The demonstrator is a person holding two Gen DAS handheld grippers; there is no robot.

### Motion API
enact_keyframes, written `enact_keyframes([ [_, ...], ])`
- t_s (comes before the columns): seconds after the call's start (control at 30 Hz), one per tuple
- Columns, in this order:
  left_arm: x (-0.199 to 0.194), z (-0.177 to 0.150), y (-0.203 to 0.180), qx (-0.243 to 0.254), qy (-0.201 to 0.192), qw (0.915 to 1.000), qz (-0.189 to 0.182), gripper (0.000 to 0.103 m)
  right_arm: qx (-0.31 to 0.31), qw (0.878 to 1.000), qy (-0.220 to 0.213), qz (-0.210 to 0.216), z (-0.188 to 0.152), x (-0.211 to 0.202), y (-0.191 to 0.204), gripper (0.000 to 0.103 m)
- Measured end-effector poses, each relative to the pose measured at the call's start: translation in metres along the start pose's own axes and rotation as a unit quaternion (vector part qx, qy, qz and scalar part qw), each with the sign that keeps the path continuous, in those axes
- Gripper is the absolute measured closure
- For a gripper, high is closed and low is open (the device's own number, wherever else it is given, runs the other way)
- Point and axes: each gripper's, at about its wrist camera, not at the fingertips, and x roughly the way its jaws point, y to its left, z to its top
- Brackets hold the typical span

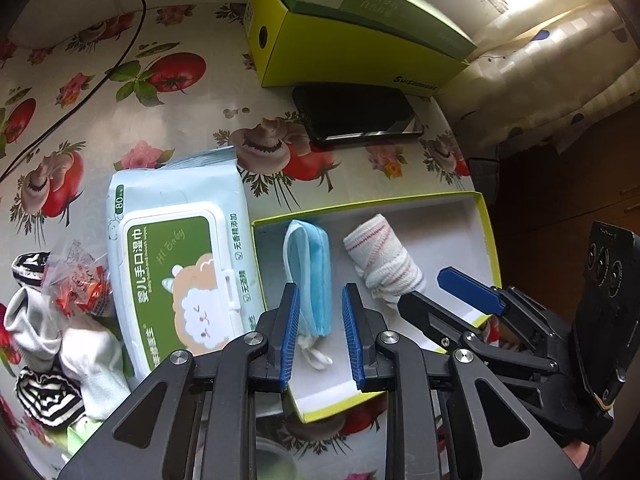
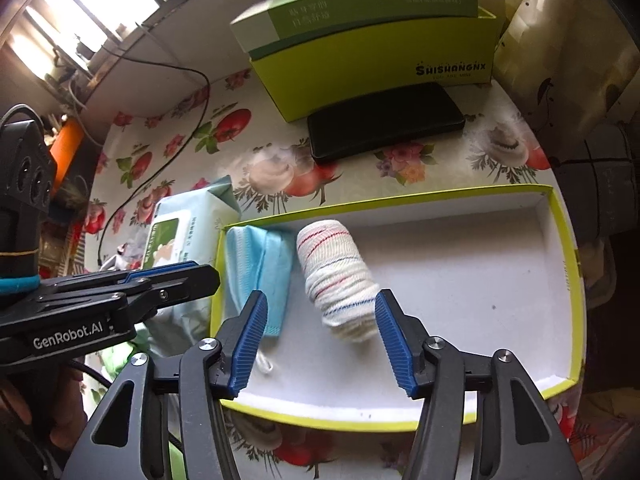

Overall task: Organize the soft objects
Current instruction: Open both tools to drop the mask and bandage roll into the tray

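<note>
Both grippers hang over the tray (image 2: 560, 216), jaws parted, nothing gripped. Left gripper (image 1: 320, 312) straddles the near end of the folded blue mask (image 1: 308, 264), long axis running away from it. Right gripper (image 2: 320, 320) brackets the rolled striped cloth (image 2: 336, 276), beside the mask. Socks (image 1: 52, 344) lie left, beyond the wipes (image 1: 180, 264), nearer the left hand.

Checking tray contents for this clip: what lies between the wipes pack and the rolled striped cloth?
The folded blue face mask lies inside the tray, between the wipes pack and the rolled cloth. Both wrist views show it.
</note>
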Motion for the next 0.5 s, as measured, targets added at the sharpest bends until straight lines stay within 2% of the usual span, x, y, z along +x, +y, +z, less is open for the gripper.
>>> enact_keyframes([
  [0.23,-0.029,-0.026,-0.009,0.037,-0.022,0.9990,0.016,0.080,-0.008,1.000,-0.016,0.003,-0.018,-0.029,0.014,0.040],
  [0.5,-0.066,-0.055,0.001,0.043,-0.056,0.9969,0.035,0.080,-0.033,0.999,-0.025,0.007,-0.036,-0.057,0.040,0.040],
])
